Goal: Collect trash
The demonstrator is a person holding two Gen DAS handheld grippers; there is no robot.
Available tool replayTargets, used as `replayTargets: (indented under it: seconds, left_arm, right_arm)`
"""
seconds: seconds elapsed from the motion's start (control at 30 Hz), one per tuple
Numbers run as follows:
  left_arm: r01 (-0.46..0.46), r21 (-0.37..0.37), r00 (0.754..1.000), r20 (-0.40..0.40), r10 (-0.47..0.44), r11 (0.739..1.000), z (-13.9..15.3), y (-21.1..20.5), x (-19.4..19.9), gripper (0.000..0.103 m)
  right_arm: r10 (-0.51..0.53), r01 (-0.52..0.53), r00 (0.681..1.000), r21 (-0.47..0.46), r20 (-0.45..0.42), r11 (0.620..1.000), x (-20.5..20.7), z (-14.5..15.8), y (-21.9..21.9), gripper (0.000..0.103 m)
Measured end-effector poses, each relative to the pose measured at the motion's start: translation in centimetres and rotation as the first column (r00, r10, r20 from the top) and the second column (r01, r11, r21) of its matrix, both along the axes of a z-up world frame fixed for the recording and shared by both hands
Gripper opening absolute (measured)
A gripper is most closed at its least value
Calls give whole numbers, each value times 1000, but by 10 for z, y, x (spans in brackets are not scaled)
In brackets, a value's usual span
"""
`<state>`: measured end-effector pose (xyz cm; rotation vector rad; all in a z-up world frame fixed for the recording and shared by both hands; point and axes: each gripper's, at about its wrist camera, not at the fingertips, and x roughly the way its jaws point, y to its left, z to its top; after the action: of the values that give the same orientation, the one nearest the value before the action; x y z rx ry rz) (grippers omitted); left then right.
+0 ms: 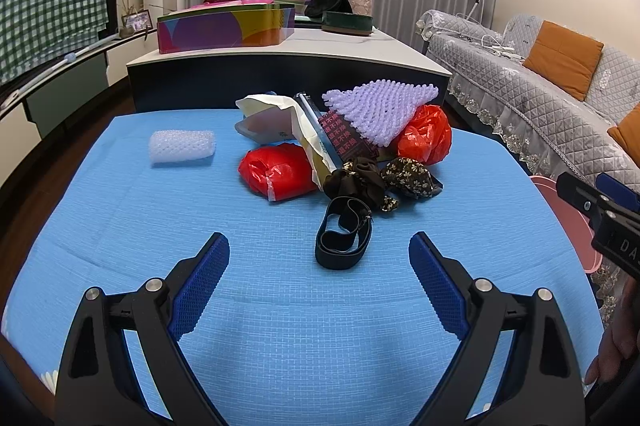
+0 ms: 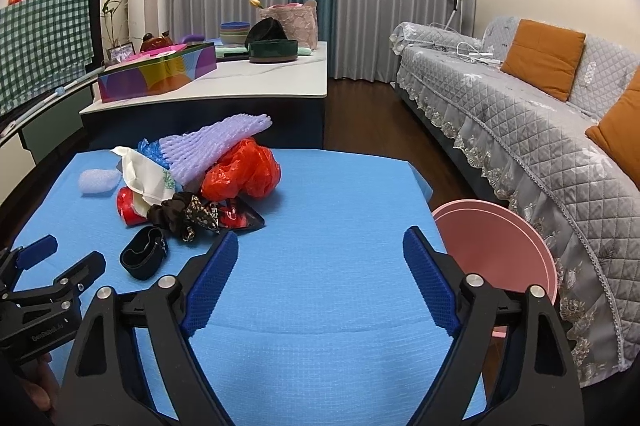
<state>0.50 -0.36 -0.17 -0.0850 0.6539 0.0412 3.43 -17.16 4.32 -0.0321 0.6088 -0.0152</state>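
Observation:
A pile of trash lies at the far middle of the blue-clothed table (image 1: pixel 280 306): a red plastic bag (image 1: pixel 276 170), an orange bag (image 1: pixel 426 136), a purple foam net (image 1: pixel 380 106), crumpled cream paper (image 1: pixel 296 122), dark floral scrunchies (image 1: pixel 380 178) and a black elastic band (image 1: pixel 344 238). A white bubble-wrap roll (image 1: pixel 182 146) lies apart on the left. My left gripper (image 1: pixel 319 246) hovers open over bare cloth, just short of the band. My right gripper (image 2: pixel 320 240) is open too, over bare cloth right of the pile (image 2: pixel 240 170). A pink bin (image 2: pixel 496 250) stands beside the table's right edge.
A low white-topped table (image 1: pixel 360 46) with a colourful box (image 1: pixel 224 26) and bowls stands behind. A grey quilted sofa (image 2: pixel 520 98) with orange cushions runs along the right. A checked cloth (image 1: pixel 48 6) hangs at left. A hand (image 1: pixel 612 350) holds the right gripper's handle.

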Motion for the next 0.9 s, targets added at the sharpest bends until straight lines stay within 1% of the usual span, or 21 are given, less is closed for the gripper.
replayTargets:
  seconds: [0.13,0.2,0.33,0.43,0.57,0.67,0.7,0.77,0.9]
  left_arm:
    - [0,-2,1000,-1,0,1000,0,0,1,88]
    - [-2,-9,1000,-3,2,1000,0,0,1,88]
    - [-7,-17,1000,5,7,1000,1,1,2,88]
    - [-12,-17,1000,4,12,1000,0,3,7,82]
    - [-32,-35,999,-3,31,999,-2,8,16,74]
    - [-34,-41,999,-12,33,999,-6,9,21,69]
    - [-30,-45,999,-18,29,999,-8,9,24,68]
    - [-22,-47,999,-33,20,999,-13,8,29,62]
    - [-10,-58,998,-67,6,998,-22,7,41,55]
  right_arm:
    - [3,-3,1000,36,-13,999,2,2,-3,77]
    - [8,-7,1000,58,-18,998,3,4,-5,72]
    - [26,-24,999,89,-20,996,8,4,-4,71]
    - [51,-48,998,117,-20,992,13,4,-1,69]
    - [86,-81,996,148,-22,986,24,4,4,62]
    - [106,-99,994,170,-34,980,36,1,8,58]
    - [112,-103,993,178,-40,979,40,0,10,57]
    - [124,-113,991,185,-47,976,46,-3,13,55]
    - [163,-145,984,209,-70,967,60,-11,22,49]
